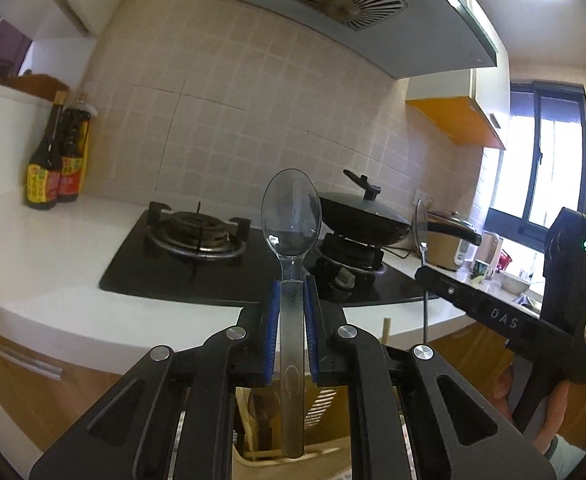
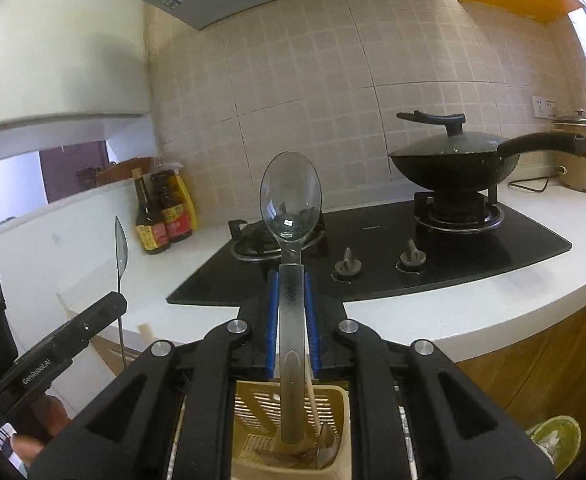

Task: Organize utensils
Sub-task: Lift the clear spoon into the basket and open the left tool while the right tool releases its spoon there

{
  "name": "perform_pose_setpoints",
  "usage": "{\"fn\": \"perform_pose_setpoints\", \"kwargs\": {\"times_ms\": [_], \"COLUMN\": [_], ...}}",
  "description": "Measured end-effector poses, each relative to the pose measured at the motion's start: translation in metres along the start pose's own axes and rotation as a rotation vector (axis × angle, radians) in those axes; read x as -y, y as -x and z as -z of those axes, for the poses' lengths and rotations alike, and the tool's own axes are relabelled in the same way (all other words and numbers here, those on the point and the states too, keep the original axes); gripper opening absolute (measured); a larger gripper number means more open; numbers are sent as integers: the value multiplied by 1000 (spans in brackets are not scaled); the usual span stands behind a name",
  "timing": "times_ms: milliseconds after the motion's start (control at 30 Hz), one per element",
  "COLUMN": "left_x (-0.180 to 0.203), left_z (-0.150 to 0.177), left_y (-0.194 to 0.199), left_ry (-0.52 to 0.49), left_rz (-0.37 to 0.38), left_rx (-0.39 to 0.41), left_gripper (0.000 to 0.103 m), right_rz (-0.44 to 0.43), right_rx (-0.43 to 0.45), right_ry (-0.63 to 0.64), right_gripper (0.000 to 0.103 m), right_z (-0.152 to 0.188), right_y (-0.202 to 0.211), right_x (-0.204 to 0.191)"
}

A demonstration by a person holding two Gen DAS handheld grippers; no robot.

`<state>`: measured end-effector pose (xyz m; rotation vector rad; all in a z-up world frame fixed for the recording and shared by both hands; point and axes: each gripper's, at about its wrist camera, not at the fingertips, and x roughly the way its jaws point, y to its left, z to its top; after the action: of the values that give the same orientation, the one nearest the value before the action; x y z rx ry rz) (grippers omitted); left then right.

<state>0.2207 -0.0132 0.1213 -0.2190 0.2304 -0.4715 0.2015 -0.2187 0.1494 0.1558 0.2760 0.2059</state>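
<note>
Nearest to us, our left gripper [image 1: 291, 312] is clamped by its blue pads on the handle of a clear plastic spoon [image 1: 291, 216], bowl upward. Our right gripper [image 2: 291, 312] is likewise closed tight on a second clear plastic spoon [image 2: 291, 200], also held bowl up. Each spoon appears edge-on in the other hand's camera, above the black gripper body held in a hand [image 2: 33, 436].

Directly under the right gripper sits a beige slotted plastic utensil holder [image 2: 253, 404], with a pale chopstick [image 2: 318, 408] and some metal cutlery standing in it; the second spoon's handle end hangs just over it.

Beyond lies the white countertop [image 2: 513, 300] with a black glass gas hob [image 2: 413, 248] set into it. A black lidded wok [image 2: 453, 160] rests on the right burner. Farther back, dark sauce bottles [image 2: 161, 216] stand against the beige tiled wall [image 2: 293, 100], and a tan rice cooker [image 2: 585, 156] stands at the far right.
</note>
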Motion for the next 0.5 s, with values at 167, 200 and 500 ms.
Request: {"fn": "perform_pose_setpoints", "kwargs": {"times_ms": [167, 200, 500], "left_x": [-6, -7, -11], "left_z": [11, 13, 31], "left_y": [-14, -15, -15], "left_ry": [4, 2, -7], "left_rz": [-8, -10, -10], "left_rx": [2, 3, 1], "left_gripper": [10, 10, 12], "right_rz": [10, 12, 13], "right_rx": [2, 3, 5], "right_ry": [8, 10, 48], "right_gripper": [10, 10, 12], "right_z": [14, 16, 31], "right_y": [-11, -12, -5], "right_x": [2, 3, 0]}}
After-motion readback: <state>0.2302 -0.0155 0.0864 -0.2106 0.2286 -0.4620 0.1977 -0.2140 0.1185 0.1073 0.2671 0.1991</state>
